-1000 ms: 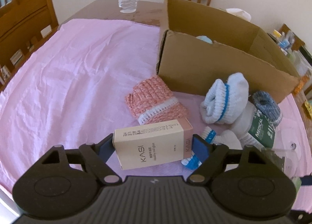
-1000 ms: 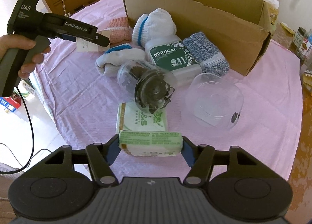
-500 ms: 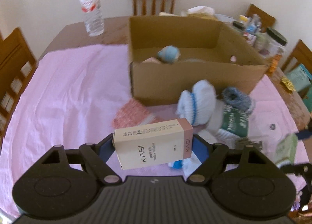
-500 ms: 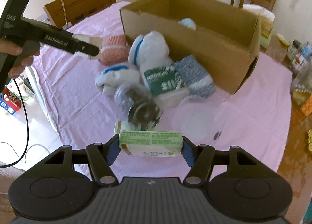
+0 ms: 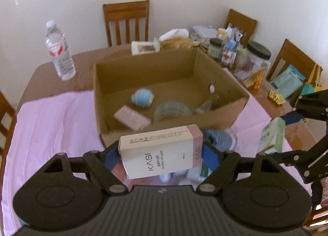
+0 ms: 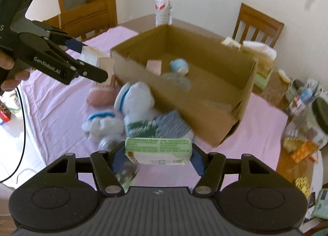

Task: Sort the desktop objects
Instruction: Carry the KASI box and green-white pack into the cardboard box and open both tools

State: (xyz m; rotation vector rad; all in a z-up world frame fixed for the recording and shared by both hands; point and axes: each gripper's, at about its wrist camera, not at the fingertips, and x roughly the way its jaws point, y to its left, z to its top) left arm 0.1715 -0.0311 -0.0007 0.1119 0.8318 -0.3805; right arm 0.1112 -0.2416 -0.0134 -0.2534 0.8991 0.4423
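KASI carton [image 5: 161, 151] is clamped sideways in the left gripper [image 5: 161, 155], up off the pink cloth [image 5: 53, 125], just in front of the cardboard box [image 5: 229, 88]. Green tissue pack [image 6: 158, 150] is pinched betw. the right gripper's [image 6: 158, 154] pads, also in the air, near side of the box. Inside the box: a pink carton [image 5: 132, 117], a blue-white sock ball [image 5: 142, 98], a clear ribbed thing, blurred. Rolled socks [image 6: 133, 100] lie on the cloth by the box wall. Water bottle [image 5: 59, 51] stands on bare table beyond.
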